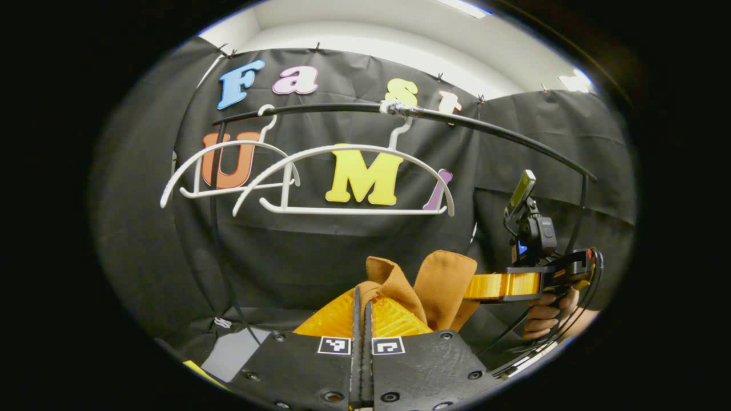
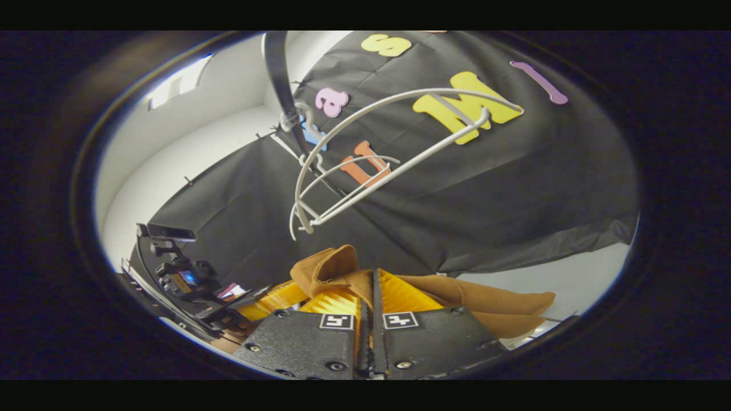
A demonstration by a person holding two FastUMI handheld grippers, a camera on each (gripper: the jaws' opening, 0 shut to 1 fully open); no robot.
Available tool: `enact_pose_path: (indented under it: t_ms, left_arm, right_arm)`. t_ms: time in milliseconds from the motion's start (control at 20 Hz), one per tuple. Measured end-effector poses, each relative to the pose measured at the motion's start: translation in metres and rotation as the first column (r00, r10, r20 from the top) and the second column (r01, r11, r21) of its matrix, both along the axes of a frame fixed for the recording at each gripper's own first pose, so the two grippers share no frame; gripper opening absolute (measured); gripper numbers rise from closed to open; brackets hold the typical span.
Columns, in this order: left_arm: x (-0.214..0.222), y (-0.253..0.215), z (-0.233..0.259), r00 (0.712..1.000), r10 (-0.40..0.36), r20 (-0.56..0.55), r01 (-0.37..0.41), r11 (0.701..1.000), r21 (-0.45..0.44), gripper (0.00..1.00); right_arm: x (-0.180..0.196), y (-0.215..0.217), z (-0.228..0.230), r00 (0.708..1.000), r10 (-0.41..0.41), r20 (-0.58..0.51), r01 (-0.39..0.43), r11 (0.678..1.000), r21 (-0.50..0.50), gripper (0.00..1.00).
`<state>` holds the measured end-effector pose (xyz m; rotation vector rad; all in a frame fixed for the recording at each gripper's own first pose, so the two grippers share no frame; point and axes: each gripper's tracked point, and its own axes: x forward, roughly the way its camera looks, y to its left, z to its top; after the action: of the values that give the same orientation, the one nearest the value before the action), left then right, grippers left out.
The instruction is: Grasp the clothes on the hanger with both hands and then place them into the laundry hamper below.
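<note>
Brown soft cloth garment (image 1: 440,285) is pinched at one bunched fold by the left gripper (image 1: 361,319), its orange ribbed fingers closed tight on the fabric. In the right gripper view, the right gripper (image 2: 371,302) is likewise clamped on the same garment (image 2: 480,302), which trails off to one side. Two white plastic hangers (image 1: 342,182) are seen bare on the black curved rail (image 1: 411,114) above, well apart from the cloth. In the left gripper view, the right gripper is held level by a hand (image 1: 548,319), fingers curled under its handle.
</note>
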<state>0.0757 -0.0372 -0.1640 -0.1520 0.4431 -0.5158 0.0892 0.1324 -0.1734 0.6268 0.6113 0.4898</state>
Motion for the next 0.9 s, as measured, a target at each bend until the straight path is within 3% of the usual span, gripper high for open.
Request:
enact_pose_path:
  t_ms: [100, 200, 350, 400, 450, 700, 900]
  left_arm:
    - [-0.003, -0.002, -0.018, 0.999, -0.002, -0.033, 0.002, 1.000, 0.017, 0.00]
    - [-0.004, 0.001, -0.038, 0.998, 0.013, -0.069, -0.010, 0.999, 0.046, 0.00]
    - [-0.011, 0.010, -0.076, 0.990, 0.031, -0.140, -0.022, 0.998, 0.065, 0.00]
    - [-0.012, 0.011, -0.088, 0.985, 0.038, -0.166, -0.026, 0.997, 0.075, 0.05]
    - [-0.013, 0.013, -0.101, 0.980, 0.044, -0.194, -0.027, 0.996, 0.085, 0.00]
    - [-0.031, 0.020, -0.163, 0.951, 0.054, -0.306, -0.018, 0.993, 0.119, 0.00]
    - [-0.041, 0.022, -0.211, 0.914, 0.065, -0.400, 0.007, 0.984, 0.175, 0.00]
  right_arm:
    - [-0.002, 0.007, -0.022, 0.999, -0.004, -0.046, 0.004, 1.000, -0.006, 0.02]
    - [-0.009, 0.013, -0.046, 0.995, -0.014, -0.096, 0.015, 1.000, 0.012, 0.09]
    - [-0.018, 0.027, -0.082, 0.985, -0.029, -0.172, 0.030, 1.000, 0.003, 0.03]
    - [-0.022, 0.028, -0.095, 0.979, -0.039, -0.202, 0.038, 0.999, -0.008, 0.09]
    - [-0.028, 0.027, -0.109, 0.971, -0.045, -0.234, 0.042, 0.999, -0.017, 0.02]
    - [-0.052, 0.027, -0.185, 0.923, -0.080, -0.377, 0.049, 0.995, -0.091, 0.06]
    - [-0.070, 0.007, -0.236, 0.859, -0.155, -0.487, 0.074, 0.981, -0.180, 0.02]
